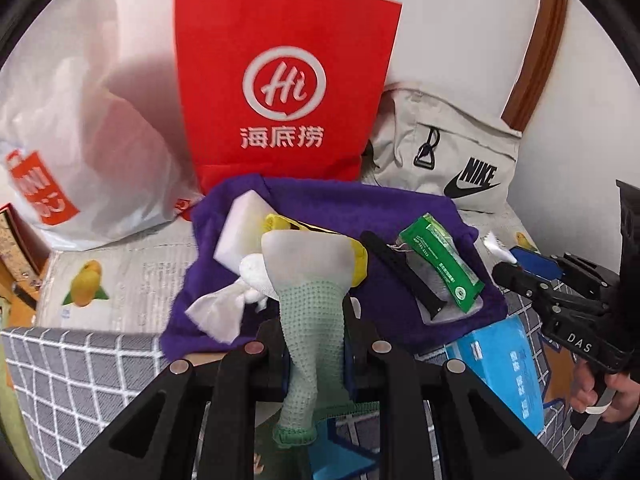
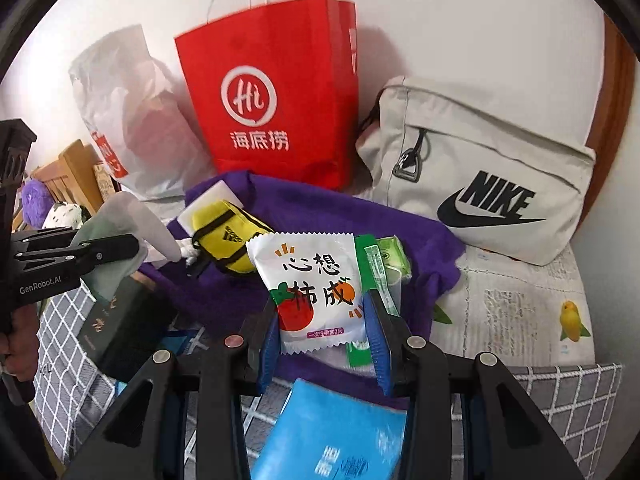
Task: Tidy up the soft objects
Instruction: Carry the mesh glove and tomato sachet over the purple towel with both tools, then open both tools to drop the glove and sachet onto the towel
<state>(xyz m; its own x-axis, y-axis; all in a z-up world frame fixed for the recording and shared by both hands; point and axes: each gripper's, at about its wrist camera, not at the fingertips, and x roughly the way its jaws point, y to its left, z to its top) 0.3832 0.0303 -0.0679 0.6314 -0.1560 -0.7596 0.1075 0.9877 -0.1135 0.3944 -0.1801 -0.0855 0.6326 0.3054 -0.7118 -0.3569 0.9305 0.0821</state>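
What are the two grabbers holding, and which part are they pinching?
The left gripper pinches the green-and-white sock around its middle. The right gripper pinches the white snack packet by its lower side edges.

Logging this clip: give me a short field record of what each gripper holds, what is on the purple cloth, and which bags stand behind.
left gripper: shut on pale green knitted glove
right gripper: shut on white snack-style packet printed with a tomato and an orange
purple cloth: carries yellow zip pouch, white foam block, green sachet
behind: red paper bag, white plastic bag, beige Nike bag
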